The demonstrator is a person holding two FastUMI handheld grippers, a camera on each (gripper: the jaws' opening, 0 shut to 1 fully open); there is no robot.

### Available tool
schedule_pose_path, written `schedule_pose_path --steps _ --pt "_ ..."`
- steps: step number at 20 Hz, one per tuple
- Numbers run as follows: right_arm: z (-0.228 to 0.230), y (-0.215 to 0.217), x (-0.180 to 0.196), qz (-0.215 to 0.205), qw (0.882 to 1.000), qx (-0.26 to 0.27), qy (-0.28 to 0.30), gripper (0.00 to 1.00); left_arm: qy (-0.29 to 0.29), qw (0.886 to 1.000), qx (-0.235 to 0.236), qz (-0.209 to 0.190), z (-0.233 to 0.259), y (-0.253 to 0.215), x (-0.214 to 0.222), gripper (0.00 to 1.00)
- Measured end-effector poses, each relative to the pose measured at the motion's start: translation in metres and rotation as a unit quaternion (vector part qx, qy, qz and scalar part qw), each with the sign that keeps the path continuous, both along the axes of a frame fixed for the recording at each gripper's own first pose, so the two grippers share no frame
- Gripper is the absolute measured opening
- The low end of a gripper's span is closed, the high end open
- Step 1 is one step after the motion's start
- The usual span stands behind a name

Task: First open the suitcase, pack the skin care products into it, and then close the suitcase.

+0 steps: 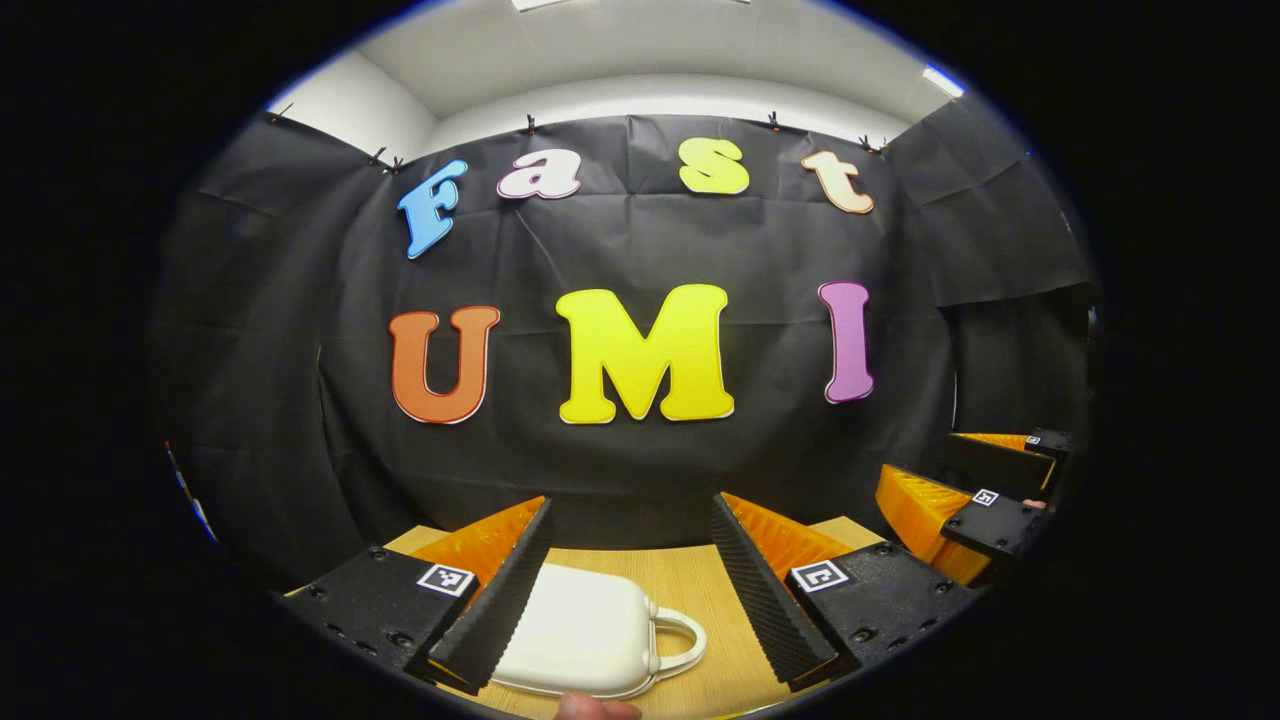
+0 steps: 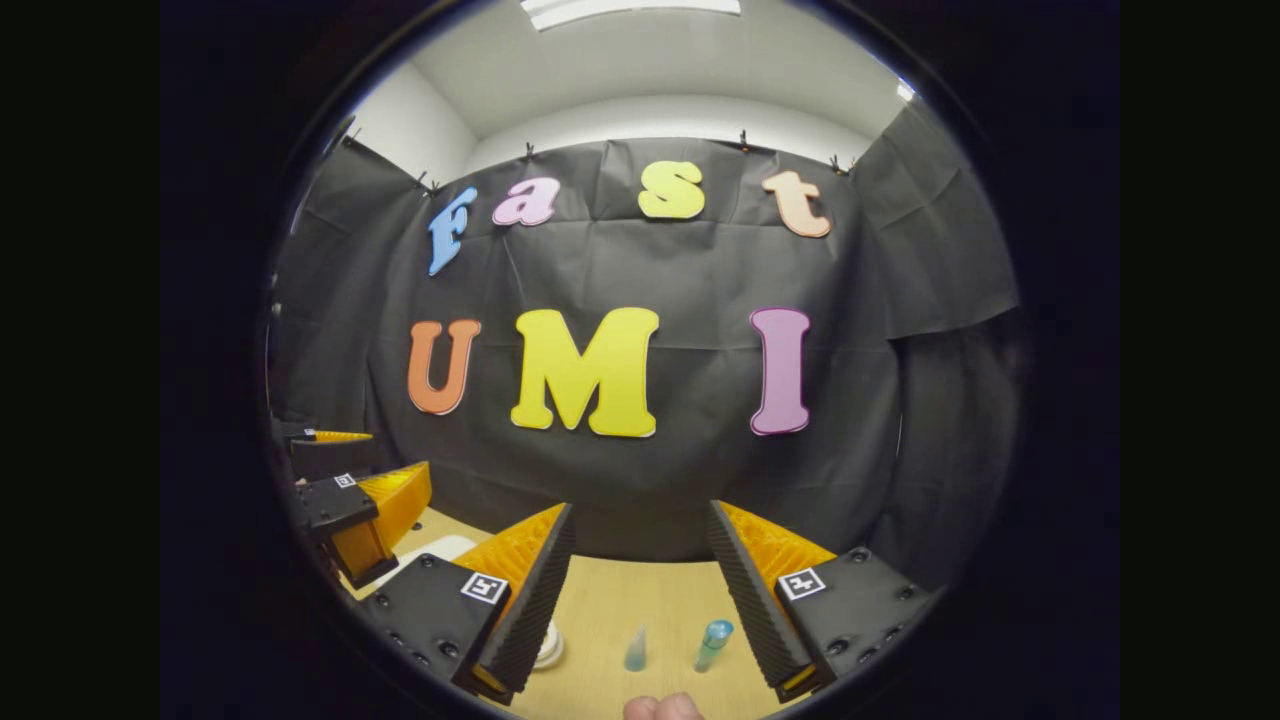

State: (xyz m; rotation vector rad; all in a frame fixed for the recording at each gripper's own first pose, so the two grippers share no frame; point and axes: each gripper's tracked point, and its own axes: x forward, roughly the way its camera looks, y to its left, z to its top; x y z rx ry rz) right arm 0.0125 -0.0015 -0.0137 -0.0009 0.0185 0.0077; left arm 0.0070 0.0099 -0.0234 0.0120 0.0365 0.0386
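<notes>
White plastic suitcase point(image 1: 585, 632), small, rounded corners, lid down, lying flat on the wooden table point(image 1: 720, 600). Its loop handle points to the right in the left gripper view. It sits between and below the fingers of the left gripper point(image 1: 632, 590), which are spread wide and hold nothing; the left finger overlaps the case's near corner in that view, contact not clear.

Skin care items lie on bare wood in the right gripper view: a small clear pointed bottle point(image 2: 636, 649), just beside it a tube with a blue cap point(image 2: 713, 643), and a low round jar point(image 2: 547, 648) partly hidden behind the left finger. Right gripper point(image 2: 640, 590) hangs above them, fingers spread, empty. The two grippers are well apart, side by side.

Table is pale wood, open between suitcase and bottles. Far edge meets the black cloth wall point(image 2: 650, 480). White ceiling and a light strip point(image 2: 630, 8) above. A fingertip point(image 1: 597, 708) shows at each view's bottom edge.
</notes>
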Motion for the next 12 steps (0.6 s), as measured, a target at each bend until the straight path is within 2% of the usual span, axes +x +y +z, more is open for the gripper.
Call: schedule_pose_path --steps 8,12 --pt "-0.035 -0.034 -0.002 -0.01 0.999 -0.016 0.032 0.79 0.055 0.998 0.033 -0.02 -0.056 -0.018 0.003 0.99" --pt "-0.052 -0.059 -0.005 -0.017 0.998 -0.029 0.048 0.8 0.085 0.99 0.09 -0.059 -0.093 -0.042 0.011 0.99"
